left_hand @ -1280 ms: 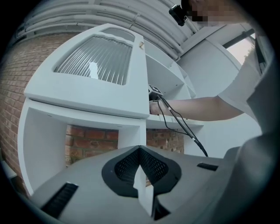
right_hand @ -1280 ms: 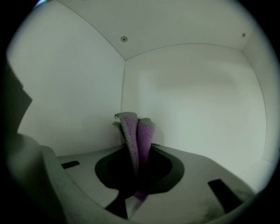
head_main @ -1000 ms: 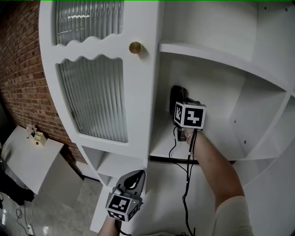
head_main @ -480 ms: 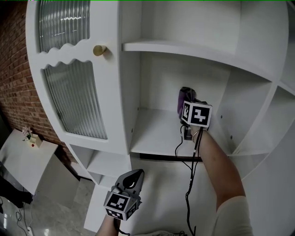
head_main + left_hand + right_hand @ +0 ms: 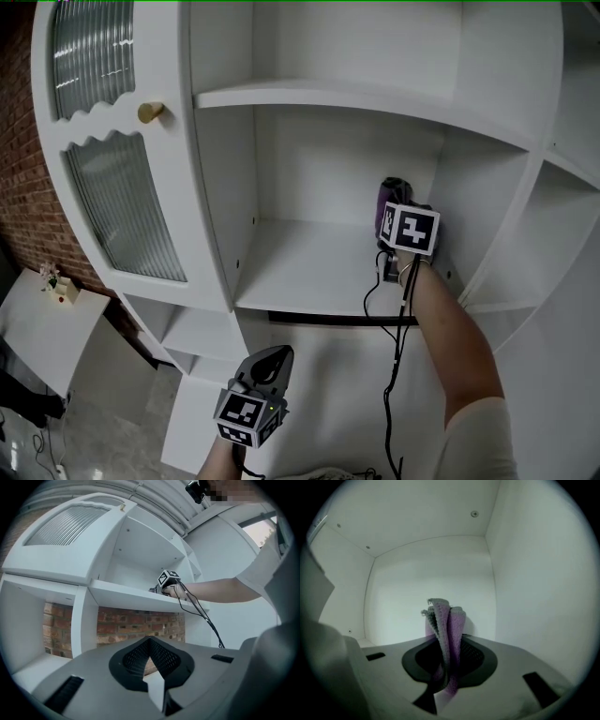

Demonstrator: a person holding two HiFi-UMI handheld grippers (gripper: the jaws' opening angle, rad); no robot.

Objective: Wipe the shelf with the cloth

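— In the far right part of the shelf (image 5: 300, 267), we are holding the right claw (image 5: 389, 214) close to the back wall, with its jaws pressed together on the purple cloth (image 5: 446, 620).
— Why is the cloth standing up in folds beyond the tips?
— We are gripping it by a bunched part, so a pad of fabric is sticking out ahead of the claw. We are guessing that this lets fabric, not plastic, meet the board.
— And the left claw (image 5: 270, 364)?
— We are hanging it low and near, below the shelf's front edge, with its jaws closed on nothing. There it is out of the wiping arm's way.
— Is the cloth touching the shelf?
— We are not seeing any contact in either view, so we are judging that the wiping stroke needs the claw pressed lower.
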